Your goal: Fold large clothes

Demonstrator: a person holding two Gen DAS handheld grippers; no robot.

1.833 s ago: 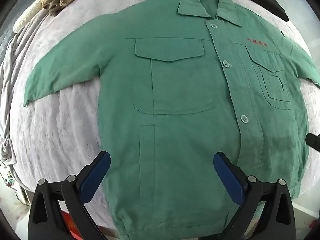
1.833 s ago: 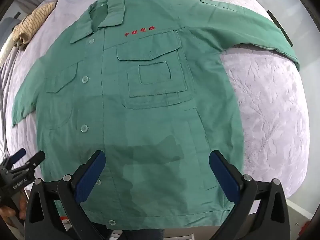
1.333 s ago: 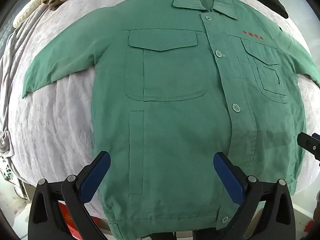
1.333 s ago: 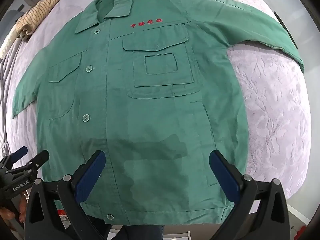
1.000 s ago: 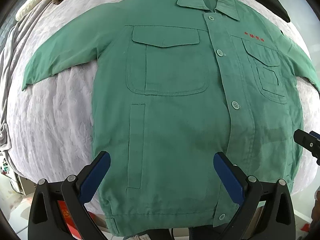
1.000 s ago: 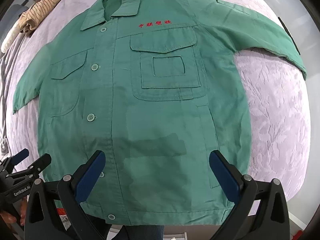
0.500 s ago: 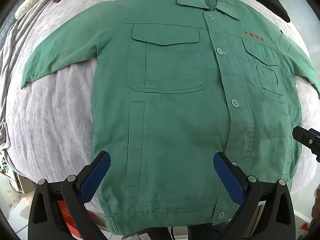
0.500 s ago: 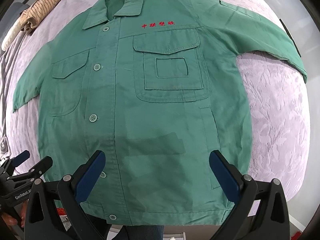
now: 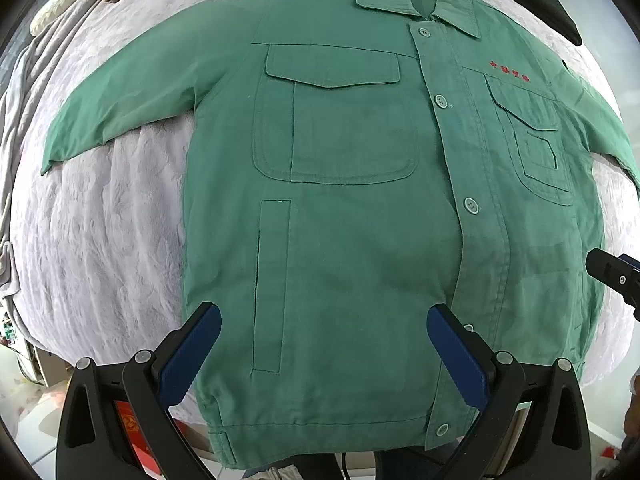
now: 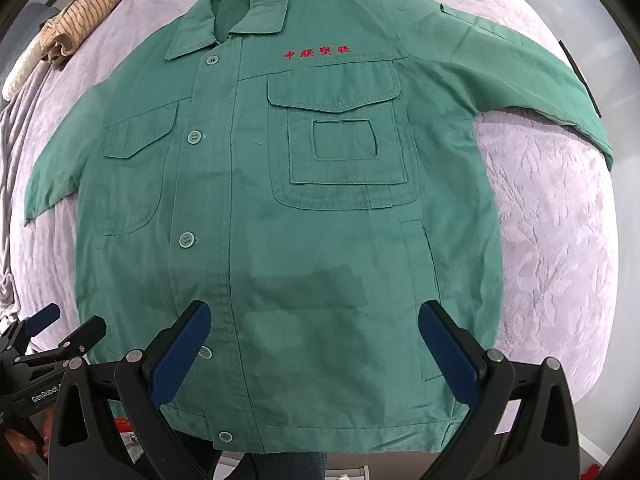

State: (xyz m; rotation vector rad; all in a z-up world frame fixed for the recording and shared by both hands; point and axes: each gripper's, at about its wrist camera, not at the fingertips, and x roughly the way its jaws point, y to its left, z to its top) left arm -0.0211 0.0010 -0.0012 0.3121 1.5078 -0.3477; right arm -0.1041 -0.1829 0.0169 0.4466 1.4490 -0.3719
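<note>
Jacket, green button-front cotton workwear (image 9: 352, 240), lies flat on the lilac quilted bed (image 9: 104, 240); left tool (image 9: 324, 344) and right tool (image 10: 314, 340), both wide and empty, have drifted slightly nearer, folding not yet begun.

Left gripper (image 9: 324, 354) and right gripper (image 10: 314, 350): each has two black angular fingers (image 9: 148, 384) with triangular cut-outs, faced on the inner side with dark blue ribbed pads (image 10: 180, 354). Round silver screws (image 9: 502, 357) sit at the finger joints. From the right wrist view, the left gripper's black body carries white lettering "GenRobot" (image 10: 44, 394). Skin of the left hand (image 10: 24, 440) shows at the lower edge, pinkish.
</note>
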